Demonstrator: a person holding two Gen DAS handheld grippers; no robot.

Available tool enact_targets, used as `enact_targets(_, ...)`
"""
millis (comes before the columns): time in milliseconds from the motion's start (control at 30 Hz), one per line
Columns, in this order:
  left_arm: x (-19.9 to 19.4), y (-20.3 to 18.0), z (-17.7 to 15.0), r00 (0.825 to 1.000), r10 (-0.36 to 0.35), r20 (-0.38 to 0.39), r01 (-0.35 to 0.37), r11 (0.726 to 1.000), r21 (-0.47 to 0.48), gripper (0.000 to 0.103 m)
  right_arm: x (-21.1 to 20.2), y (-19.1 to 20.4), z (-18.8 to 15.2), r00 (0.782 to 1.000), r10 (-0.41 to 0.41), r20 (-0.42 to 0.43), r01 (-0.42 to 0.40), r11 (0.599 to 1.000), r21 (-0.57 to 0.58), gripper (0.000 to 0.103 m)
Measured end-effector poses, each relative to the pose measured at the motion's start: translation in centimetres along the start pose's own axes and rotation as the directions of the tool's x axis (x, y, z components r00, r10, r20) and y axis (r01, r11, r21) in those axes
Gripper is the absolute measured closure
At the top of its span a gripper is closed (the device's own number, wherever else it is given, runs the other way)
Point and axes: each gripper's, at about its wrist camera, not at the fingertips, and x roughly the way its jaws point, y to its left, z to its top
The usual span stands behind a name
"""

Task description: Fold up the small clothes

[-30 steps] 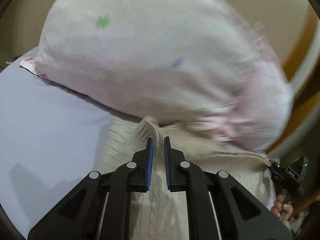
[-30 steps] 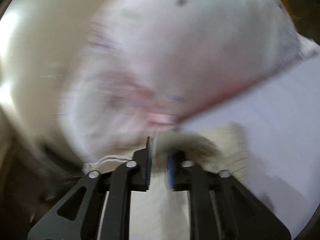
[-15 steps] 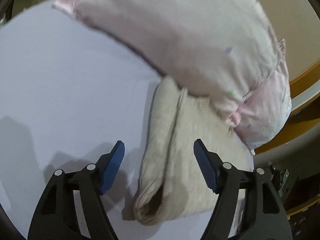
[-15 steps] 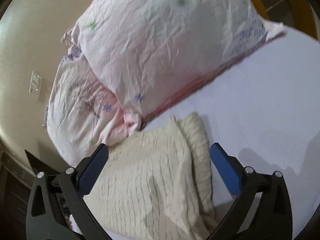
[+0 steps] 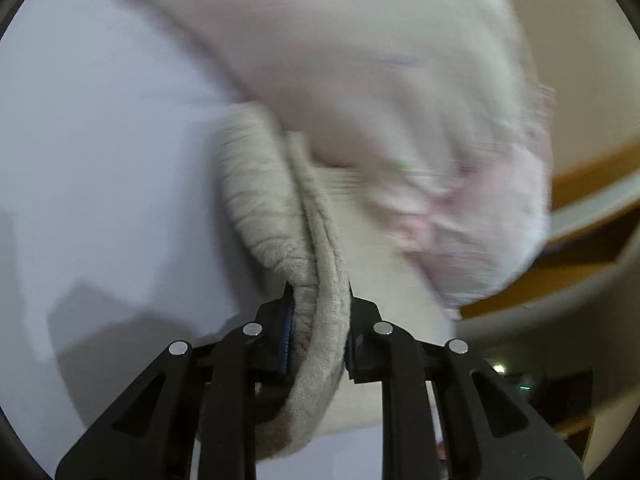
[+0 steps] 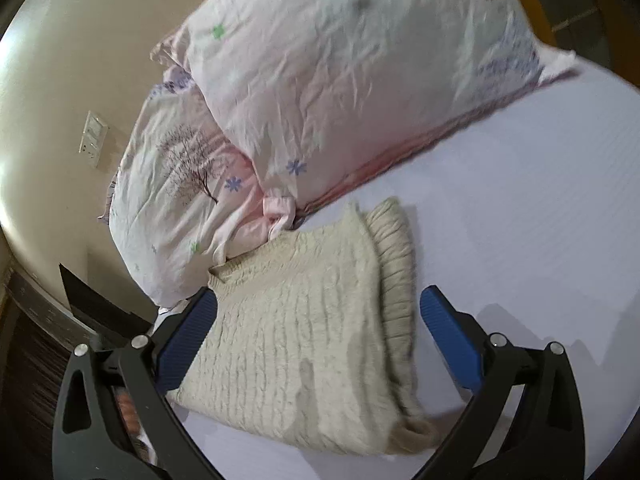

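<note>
A folded cream knit sweater [image 6: 304, 332] lies on the pale lavender bedsheet [image 6: 520, 208], right against the pillows. In the left wrist view my left gripper [image 5: 318, 312] is shut on the sweater's thick folded edge [image 5: 320, 280], which bulges up between the blue pads. In the right wrist view my right gripper [image 6: 318, 316] is wide open and empty, hovering over the sweater with one finger on each side of it.
Two pink floral pillows [image 6: 352, 92] lie stacked behind the sweater, also blurred in the left wrist view [image 5: 400, 100]. A beige wall with a switch plate [image 6: 94, 138] is at the left. A wooden bed frame [image 5: 592, 208] runs at the right. Open sheet [image 5: 100, 160] lies left of the sweater.
Both grippers let go of the sweater and opened half a second ago. Now my left gripper has closed on the sweater's folded edge. My right gripper stays open and has drawn back slightly.
</note>
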Motion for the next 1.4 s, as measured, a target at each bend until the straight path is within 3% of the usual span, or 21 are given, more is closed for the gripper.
enact_targets(100, 2.6, -8.4, -1.2, 0.986, -0.162, -0.036, 0.165, 0.979, 0.121, 0.084, -2.0, -0.2, 0.5, 0.997, -0.037, 0.063, 0.039, 0.999, -0.032, 0.002)
enact_targets(167, 6.3, -12.5, -2.6, 0.956, -0.266, -0.124, 0.282, 0.950, 0.135, 0.082, -2.9, -0.4, 0.9, 0.993, -0.058, 0.099, 0.063, 0.997, -0.041, 0.002)
enact_targets(200, 9.2, -14.4, -3.7, 0.926, -0.324, -0.196, 0.349, 0.931, 0.111, 0.078, -3.2, -0.8, 1.1, 0.991, -0.073, 0.113, 0.077, 0.996, -0.035, 0.002)
enact_targets(233, 12.6, -15.9, -4.8, 0.883, -0.374, -0.283, 0.407, 0.911, 0.067, 0.067, -3.4, -1.4, 1.3, 0.988, -0.087, 0.129, 0.090, 0.996, -0.015, 0.002)
enact_targets(333, 19.0, -17.5, -7.2, 0.753, -0.477, -0.453, 0.489, 0.866, -0.099, 0.064, -3.1, -3.2, 1.8, 0.990, -0.102, 0.093, 0.098, 0.994, 0.052, 0.002)
enact_targets(367, 19.8, -17.7, -7.9, 0.723, -0.490, -0.487, 0.494, 0.859, -0.132, 0.064, -3.0, -3.7, 1.9, 0.992, -0.103, 0.076, 0.098, 0.993, 0.065, 0.002)
enact_targets(400, 19.5, -18.0, -8.0, 0.726, -0.478, -0.495, 0.499, 0.861, -0.100, 0.064, -3.1, -4.2, 2.0, 0.994, -0.098, 0.055, 0.094, 0.993, 0.073, 0.002)
enact_targets(433, 18.7, -18.2, -7.8, 0.743, -0.457, -0.489, 0.506, 0.862, -0.037, 0.062, -3.1, -4.3, 2.1, 0.994, -0.097, 0.044, 0.093, 0.993, 0.072, 0.002)
enact_targets(533, 13.6, -17.3, -5.7, 0.873, -0.340, -0.350, 0.419, 0.890, 0.181, 0.036, -2.4, -4.4, 2.6, 0.998, -0.053, -0.016, 0.054, 0.996, 0.069, 0.002)
enact_targets(567, 11.5, -16.1, -4.7, 0.928, -0.263, -0.263, 0.328, 0.912, 0.245, 0.032, -1.7, -4.3, 2.8, 0.998, -0.018, -0.055, 0.022, 0.997, 0.077, 0.002)
enact_targets(633, 9.3, -14.3, -3.4, 0.985, -0.087, -0.149, 0.133, 0.934, 0.332, 0.027, 0.6, -4.0, 3.0, 0.986, 0.051, -0.158, -0.034, 0.994, 0.105, 0.002)
enact_targets(667, 9.1, -13.6, -3.4, 0.991, -0.019, -0.130, 0.064, 0.933, 0.353, 0.019, 2.1, -3.5, 3.2, 0.974, 0.066, -0.216, -0.043, 0.993, 0.107, 0.002)
enact_targets(733, 9.4, -11.3, -4.0, 0.984, 0.089, -0.157, -0.028, 0.935, 0.353, 0.018, 4.6, -2.6, 3.3, 0.955, 0.039, -0.295, -0.014, 0.996, 0.087, 0.002)
enact_targets(867, 12.0, -9.9, -5.9, 0.965, 0.123, -0.233, -0.034, 0.935, 0.354, 0.017, 8.4, -2.2, 3.1, 0.922, -0.033, -0.385, 0.070, 0.994, 0.082, 0.002)
enact_targets(967, 13.4, -9.7, -7.2, 0.961, 0.099, -0.260, -0.007, 0.942, 0.335, 0.015, 8.6, -2.0, 3.2, 0.928, -0.050, -0.368, 0.079, 0.995, 0.066, 0.004)
enact_targets(1000, 13.8, -9.9, -7.3, 0.960, 0.088, -0.264, 0.004, 0.945, 0.328, 0.015, 8.4, -2.0, 3.0, 0.934, -0.032, -0.357, 0.060, 0.996, 0.068, 0.024)
enact_targets(1100, 14.9, -10.0, -7.8, 0.958, 0.044, -0.285, 0.043, 0.955, 0.295, 0.026, 8.4, -2.1, 2.2, 0.936, 0.047, -0.348, -0.011, 0.994, 0.105, 0.057)
enact_targets(1167, 14.8, -10.1, -8.2, 0.963, 0.063, -0.261, 0.026, 0.946, 0.324, 0.048, 7.9, -1.9, 2.0, 0.943, 0.078, -0.323, -0.035, 0.990, 0.137, 0.067)
enact_targets(1233, 12.9, -10.1, -7.8, 0.969, 0.041, -0.246, 0.050, 0.934, 0.353, 0.055, 7.6, -0.8, 1.9, 0.948, 0.093, -0.303, -0.060, 0.991, 0.116, 0.071)
enact_targets(1333, 9.2, -10.7, -7.2, 0.986, 0.039, -0.163, 0.034, 0.906, 0.422, 0.056, 8.3, 2.0, 1.4, 0.935, 0.180, -0.305, -0.162, 0.983, 0.082, 0.075)
enact_targets(1400, 6.9, -10.4, -6.1, 0.993, 0.077, -0.085, -0.029, 0.883, 0.469, 0.053, 9.7, 4.5, 0.6, 0.935, 0.179, -0.306, -0.184, 0.983, 0.013, 0.075)
